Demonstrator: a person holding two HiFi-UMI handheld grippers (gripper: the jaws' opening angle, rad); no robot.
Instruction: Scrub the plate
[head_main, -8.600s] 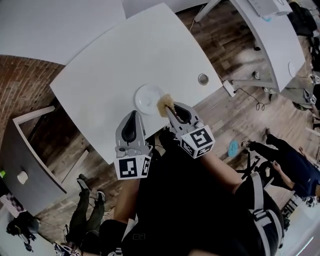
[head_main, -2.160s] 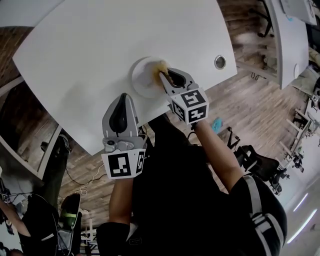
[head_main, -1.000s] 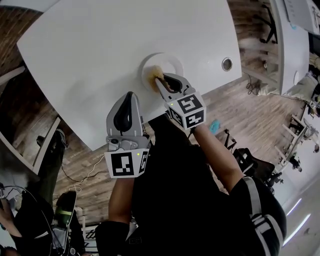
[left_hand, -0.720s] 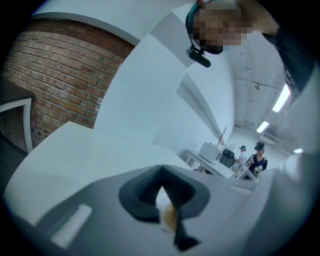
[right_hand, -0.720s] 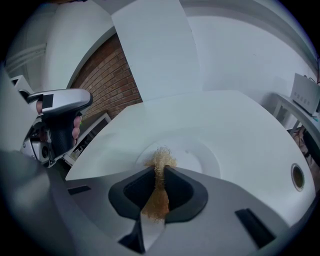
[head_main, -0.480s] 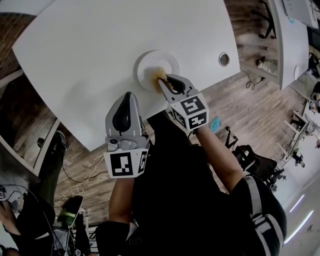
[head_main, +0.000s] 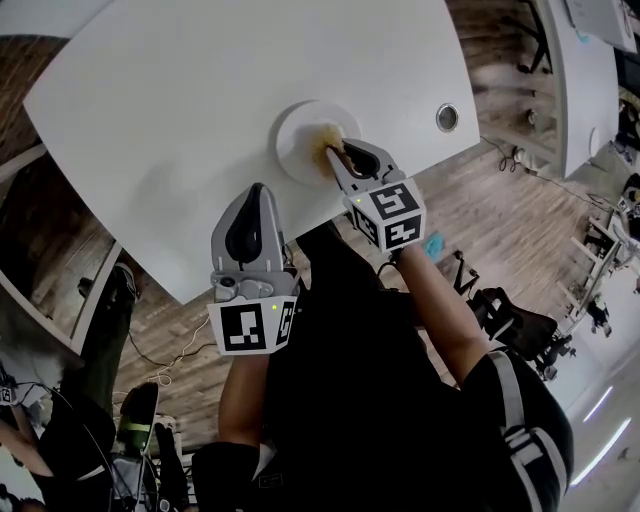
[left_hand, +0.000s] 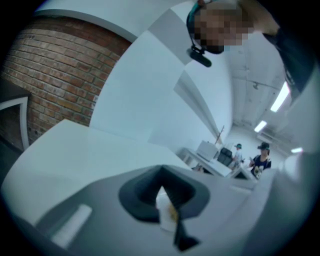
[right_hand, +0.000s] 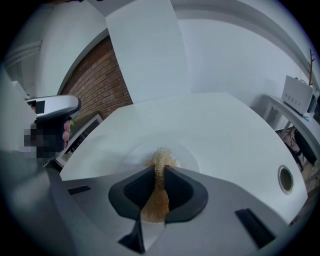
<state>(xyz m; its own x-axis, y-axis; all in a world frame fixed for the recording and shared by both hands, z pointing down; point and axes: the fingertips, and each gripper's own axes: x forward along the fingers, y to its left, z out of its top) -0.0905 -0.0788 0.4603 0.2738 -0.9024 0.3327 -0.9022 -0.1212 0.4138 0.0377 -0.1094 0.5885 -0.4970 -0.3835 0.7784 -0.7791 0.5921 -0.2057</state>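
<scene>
A white round plate (head_main: 298, 128) lies on the white table (head_main: 180, 90), close to its near edge. My right gripper (head_main: 338, 158) is shut on a golden-brown scrubber (head_main: 327, 153), whose tuft presses on the near right part of the plate. In the right gripper view the scrubber (right_hand: 160, 161) sticks out between the jaws onto the plate (right_hand: 186, 156). My left gripper (head_main: 257, 192) hovers off the table's near edge, left of the plate, its jaws together with nothing held. Through the left gripper's (left_hand: 162, 189) jaws only a sliver of white and yellow shows.
A round metal grommet hole (head_main: 447, 117) sits in the table right of the plate, also in the right gripper view (right_hand: 285, 178). Wooden floor (head_main: 500, 210) lies beyond the table edge. Another white desk (head_main: 585, 80) stands at the right. A bystander's legs (head_main: 110, 330) are at the left.
The right gripper has slid the scrubber a little rightward across the plate over the last second. The left gripper has stayed where it was.
</scene>
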